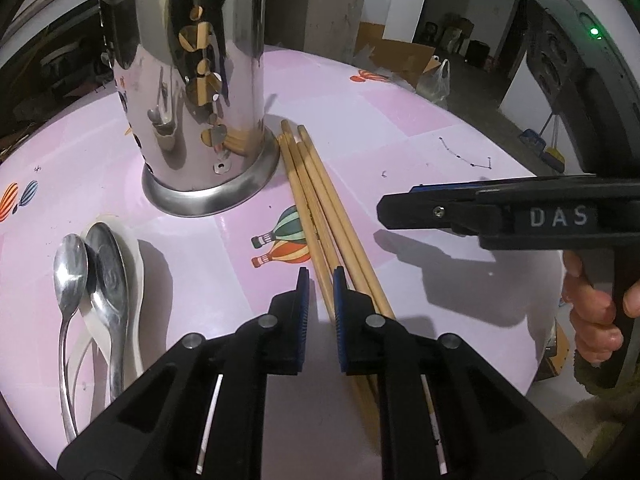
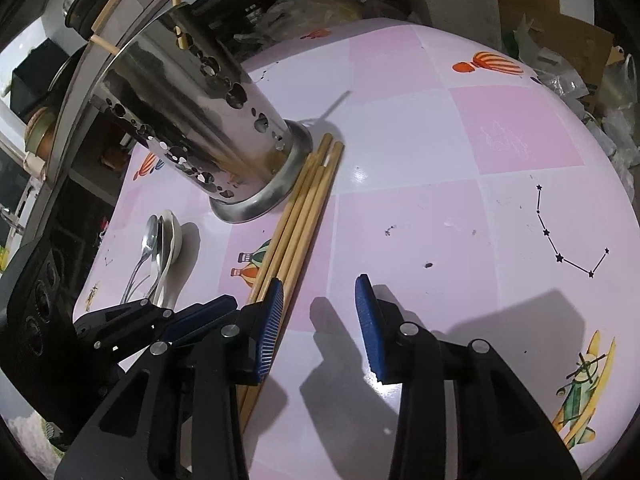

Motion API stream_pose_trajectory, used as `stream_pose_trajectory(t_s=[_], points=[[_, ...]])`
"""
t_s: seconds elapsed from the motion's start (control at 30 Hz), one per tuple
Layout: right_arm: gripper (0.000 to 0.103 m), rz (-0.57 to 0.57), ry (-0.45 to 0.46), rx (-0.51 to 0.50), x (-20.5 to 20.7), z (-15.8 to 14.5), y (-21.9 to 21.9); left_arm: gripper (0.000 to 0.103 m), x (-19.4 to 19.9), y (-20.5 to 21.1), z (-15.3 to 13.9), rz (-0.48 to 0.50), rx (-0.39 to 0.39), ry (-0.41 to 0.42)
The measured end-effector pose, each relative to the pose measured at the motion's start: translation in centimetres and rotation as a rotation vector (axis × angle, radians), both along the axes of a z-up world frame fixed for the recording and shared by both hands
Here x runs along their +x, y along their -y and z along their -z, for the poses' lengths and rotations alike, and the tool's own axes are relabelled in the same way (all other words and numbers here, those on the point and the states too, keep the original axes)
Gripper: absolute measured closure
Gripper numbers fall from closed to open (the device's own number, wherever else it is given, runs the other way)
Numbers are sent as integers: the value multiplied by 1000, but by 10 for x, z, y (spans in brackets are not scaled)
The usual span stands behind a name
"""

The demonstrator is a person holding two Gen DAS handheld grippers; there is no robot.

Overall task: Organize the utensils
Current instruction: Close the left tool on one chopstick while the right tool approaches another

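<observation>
Several wooden chopsticks (image 1: 320, 208) (image 2: 298, 216) lie side by side on the pink table, their far ends against the base of a perforated steel holder (image 1: 200, 100) (image 2: 192, 112). My left gripper (image 1: 322, 280) hovers low over their near part. Its jaws are narrow, with the leftmost chopstick between them and a sliver of table showing beside the left pad. My right gripper (image 2: 319, 283) (image 1: 386, 210) is open over bare table just right of the chopsticks, holding nothing. Two metal spoons (image 1: 92, 276) (image 2: 150, 246) rest on a white ceramic spoon (image 1: 134, 264) (image 2: 174, 236) left of the holder.
More chopsticks (image 2: 176, 4) stand inside the holder. A hand (image 1: 592, 312) grips the right tool's handle. The round table's edge (image 1: 532, 176) curves close on the right. Beyond it are cardboard, a plastic bag (image 1: 436, 80) and a broom (image 1: 554, 152).
</observation>
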State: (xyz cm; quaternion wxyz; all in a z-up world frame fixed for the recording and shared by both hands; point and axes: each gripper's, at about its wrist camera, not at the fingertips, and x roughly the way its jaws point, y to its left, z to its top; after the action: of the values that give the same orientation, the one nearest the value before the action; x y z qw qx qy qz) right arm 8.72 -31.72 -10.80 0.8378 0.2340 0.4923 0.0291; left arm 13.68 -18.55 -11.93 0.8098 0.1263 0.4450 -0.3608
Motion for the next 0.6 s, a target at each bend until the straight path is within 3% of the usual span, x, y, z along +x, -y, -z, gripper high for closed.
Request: stream_pose_trajectory(t_s=[0.47,0.6], points=[[66,-26,-7,23,2,4,-3,92,14,16,7,-16,72,19],[66,-47,-5,4,6,2,-9,97,17,15,8,-34,61,19]])
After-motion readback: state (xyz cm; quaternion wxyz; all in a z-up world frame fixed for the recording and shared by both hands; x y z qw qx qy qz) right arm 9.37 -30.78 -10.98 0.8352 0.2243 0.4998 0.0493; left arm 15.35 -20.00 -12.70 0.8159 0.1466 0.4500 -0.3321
